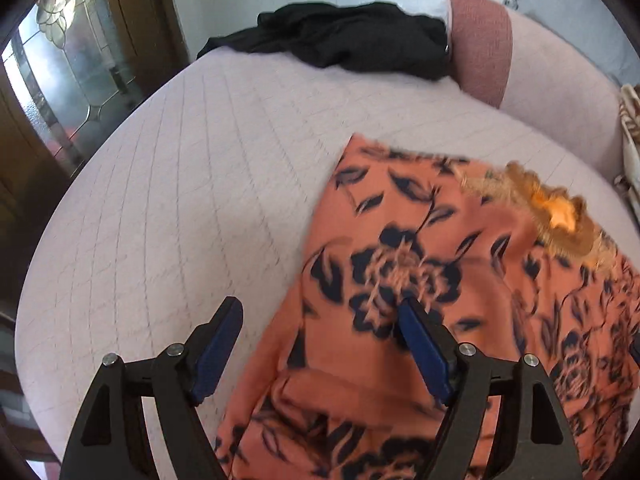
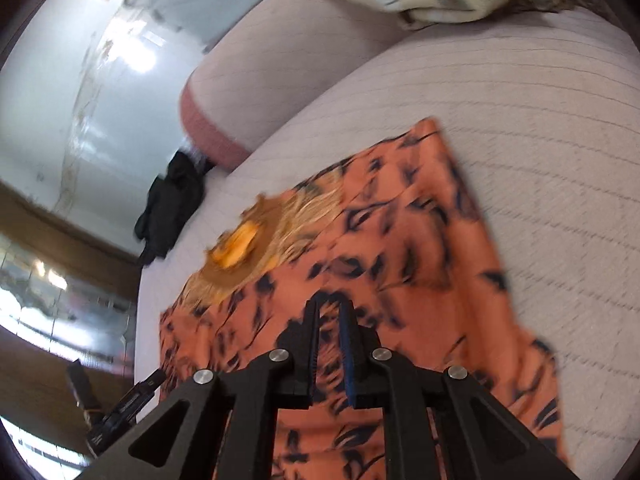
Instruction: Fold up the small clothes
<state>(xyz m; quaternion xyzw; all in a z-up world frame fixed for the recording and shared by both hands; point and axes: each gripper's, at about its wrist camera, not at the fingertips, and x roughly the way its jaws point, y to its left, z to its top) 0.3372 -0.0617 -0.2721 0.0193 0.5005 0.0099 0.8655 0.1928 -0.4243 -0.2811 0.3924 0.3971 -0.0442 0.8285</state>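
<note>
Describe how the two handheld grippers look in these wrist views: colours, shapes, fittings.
Both match. The left gripper and right gripper have matte black angular linkage arms with triangular cut-outs, joined by round silver pivot bolts. Each finger carries a long, flat, dark blue textured pad. No cables, markings, hands or sleeves are visible.

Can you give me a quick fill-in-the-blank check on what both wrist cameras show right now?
1. The orange floral-print garment lies on a pale quilted ____.
2. The crumpled garment at the cushion's far end is ____ in colour.
3. The left tool has its jaws ____, with one blue pad over the orange fabric.
4. The right tool has its jaws nearly ____, over the floral print.

Missing words: cushion; black; open; shut
</note>
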